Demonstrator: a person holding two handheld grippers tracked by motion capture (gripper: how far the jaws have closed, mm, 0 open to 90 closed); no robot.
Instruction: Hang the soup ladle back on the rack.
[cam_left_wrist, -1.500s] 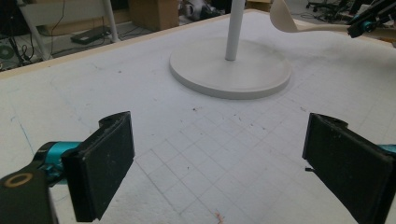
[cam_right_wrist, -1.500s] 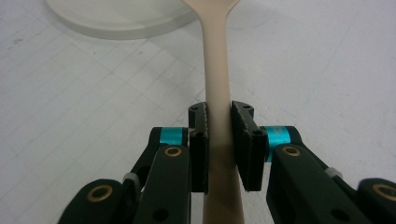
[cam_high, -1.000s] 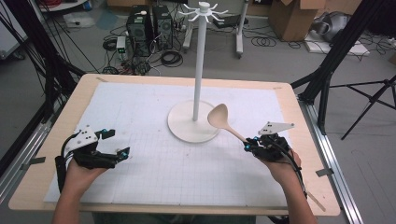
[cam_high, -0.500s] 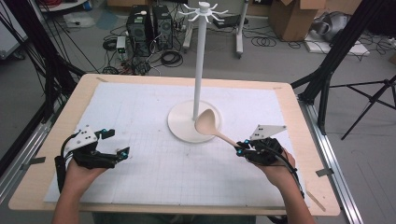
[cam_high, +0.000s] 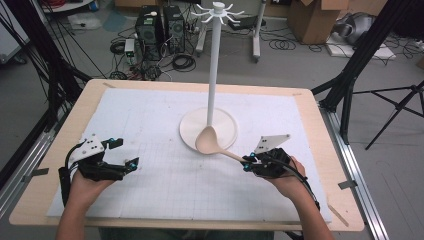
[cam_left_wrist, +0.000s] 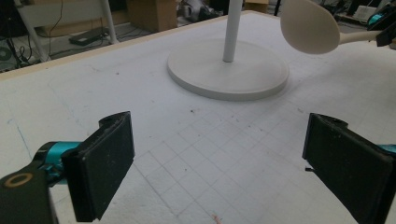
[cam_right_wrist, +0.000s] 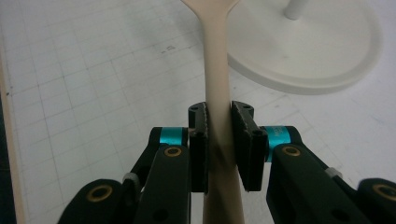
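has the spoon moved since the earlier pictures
Yes. The beige wooden spoon, clamped in the right tool, has shifted left and toward the person: its bowl was right of the white stand's pole, and now overlaps the front of the round base.

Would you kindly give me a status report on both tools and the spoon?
Right tool shut on spoon handle. Left tool open, empty. Stand close by bowl.

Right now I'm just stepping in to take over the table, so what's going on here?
A person works with a gripper in each hand. The right gripper is shut on the handle of a beige wooden spoon, its bowl over the edge of the white stand's base. The stand's pole rises to a ring of hooks, all bare. The left gripper is open over the white mat, holding nothing.
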